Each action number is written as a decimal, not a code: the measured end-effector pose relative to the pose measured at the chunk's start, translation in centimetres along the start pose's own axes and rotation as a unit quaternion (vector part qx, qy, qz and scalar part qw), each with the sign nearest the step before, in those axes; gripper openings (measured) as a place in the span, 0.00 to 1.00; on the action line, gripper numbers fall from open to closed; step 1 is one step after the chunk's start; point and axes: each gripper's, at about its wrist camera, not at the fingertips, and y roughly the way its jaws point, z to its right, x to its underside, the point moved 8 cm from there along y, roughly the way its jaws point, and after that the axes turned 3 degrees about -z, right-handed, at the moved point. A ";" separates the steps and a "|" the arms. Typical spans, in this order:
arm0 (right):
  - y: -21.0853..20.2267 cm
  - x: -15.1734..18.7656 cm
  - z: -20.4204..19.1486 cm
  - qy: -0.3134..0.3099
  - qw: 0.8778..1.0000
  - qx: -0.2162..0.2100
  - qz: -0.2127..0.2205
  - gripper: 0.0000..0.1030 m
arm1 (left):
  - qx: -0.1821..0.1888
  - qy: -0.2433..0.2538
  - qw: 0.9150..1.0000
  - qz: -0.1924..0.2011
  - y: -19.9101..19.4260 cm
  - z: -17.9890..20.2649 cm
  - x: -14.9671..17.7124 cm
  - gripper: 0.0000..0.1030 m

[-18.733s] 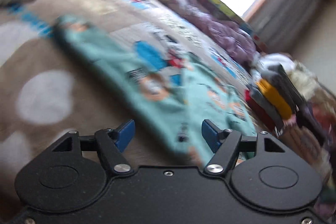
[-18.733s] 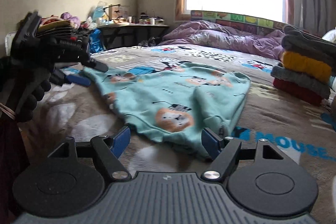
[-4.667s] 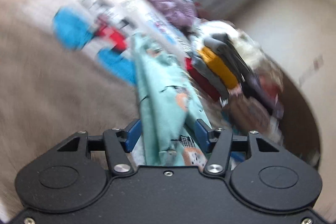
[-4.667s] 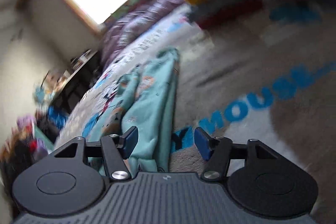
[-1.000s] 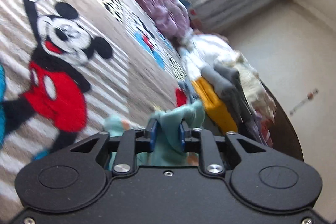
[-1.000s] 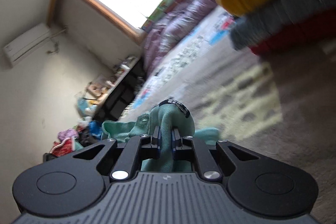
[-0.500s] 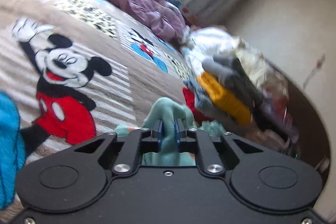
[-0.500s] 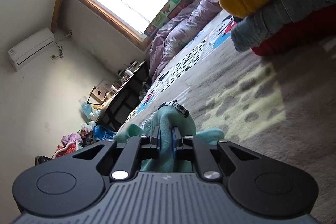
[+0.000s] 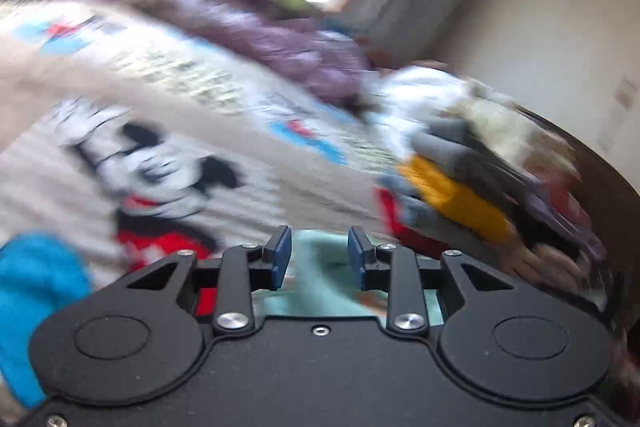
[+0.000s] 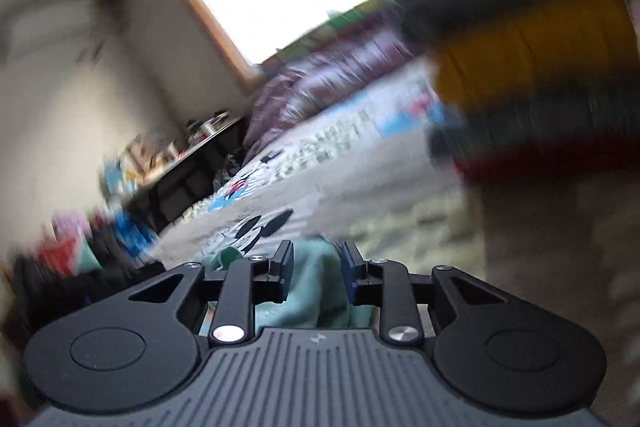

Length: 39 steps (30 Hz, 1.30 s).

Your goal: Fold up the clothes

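The teal printed garment lies bunched on the bed blanket, low between the blue pads of my left gripper. Its jaws are opening, and the pads stand apart from the cloth. In the right wrist view the same teal garment fills the gap between the fingers of my right gripper. Those jaws are opening too, and the cloth sits loose between them. Both views are blurred by motion. Most of the garment is hidden under the gripper bodies.
A stack of folded clothes with a yellow piece stands close ahead on the right, and looms large as the same stack. The cartoon-mouse blanket covers the bed. A purple quilt lies by the window; a cluttered desk stands at left.
Both grippers were pinched tight on the teal garment; now their jaws have spread and the cloth has sunk lower between them. Both views have rolled and lifted a little.
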 end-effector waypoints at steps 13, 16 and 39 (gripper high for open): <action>5.9 2.7 0.8 -0.038 0.995 -0.013 -0.093 0.18 | -0.102 0.028 0.991 -0.083 8.2 -2.4 3.9 0.29; 5.4 2.8 0.9 -0.023 0.995 -0.025 -0.092 0.18 | -0.098 0.037 0.992 -0.075 7.1 -1.5 3.5 0.29; -1.0 7.2 -7.5 -0.190 0.977 0.003 -0.099 0.38 | -0.078 0.207 0.968 -0.119 3.5 4.9 8.7 0.72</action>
